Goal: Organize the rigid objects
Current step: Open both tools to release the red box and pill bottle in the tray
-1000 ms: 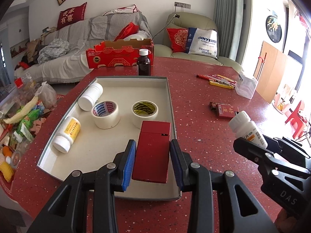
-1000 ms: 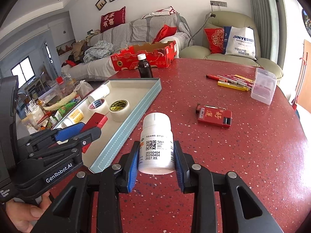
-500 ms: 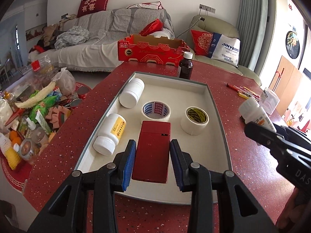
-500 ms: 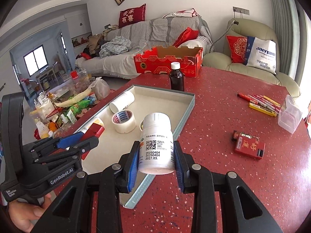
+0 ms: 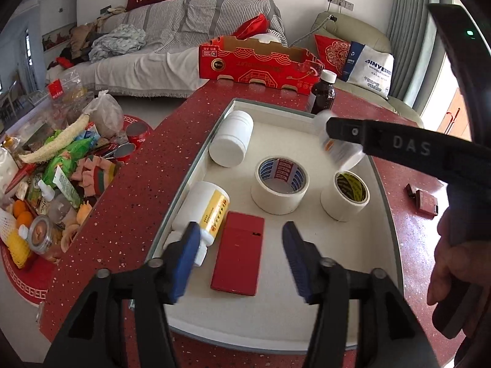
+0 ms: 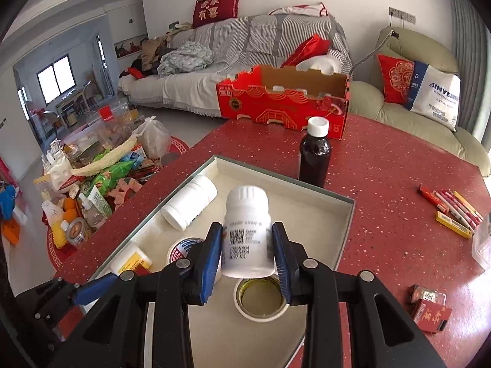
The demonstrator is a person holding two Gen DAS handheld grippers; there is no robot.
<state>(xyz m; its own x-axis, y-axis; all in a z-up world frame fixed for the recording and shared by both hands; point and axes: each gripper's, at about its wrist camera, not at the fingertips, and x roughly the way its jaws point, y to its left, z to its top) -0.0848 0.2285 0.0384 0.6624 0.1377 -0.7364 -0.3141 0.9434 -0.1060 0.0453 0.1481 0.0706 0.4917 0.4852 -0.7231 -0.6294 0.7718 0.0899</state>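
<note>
A: Start with the biggest thing. What carries it all?

B: A red speckled stone-look surface (image 5: 147, 165). On it sits a long shallow cream tray with a grey rim (image 5: 353, 276), running from near to far.

A: And behind the tray?

B: At the far end, an open red cardboard box with gold patterns (image 6: 282, 104), and just beside the tray's far right corner a dark brown glass bottle with a white cap (image 6: 314, 156), upright.

A: What lies in the tray?

B: Two rolls of cream tape, a wider one (image 5: 280, 185) with a smaller one (image 5: 345, 194) to its right. Far left lies a plain white plastic bottle (image 5: 231, 142) on its side; nearer left, a white bottle with a yellow label (image 5: 204, 211). Right beside that, a flat red rectangular box (image 5: 237, 260) lies on the tray floor.

A: The grippers?

B: The left gripper (image 5: 237, 257) has just been opening; its blue fingers stand apart on either side of the red box, not pressing it. The right gripper (image 6: 247, 253) is clamped on a white pill bottle with a printed label (image 6: 247, 233), held above the tray's right side, over the smaller tape roll, I think — the bottle is blurred in the left view.
</note>
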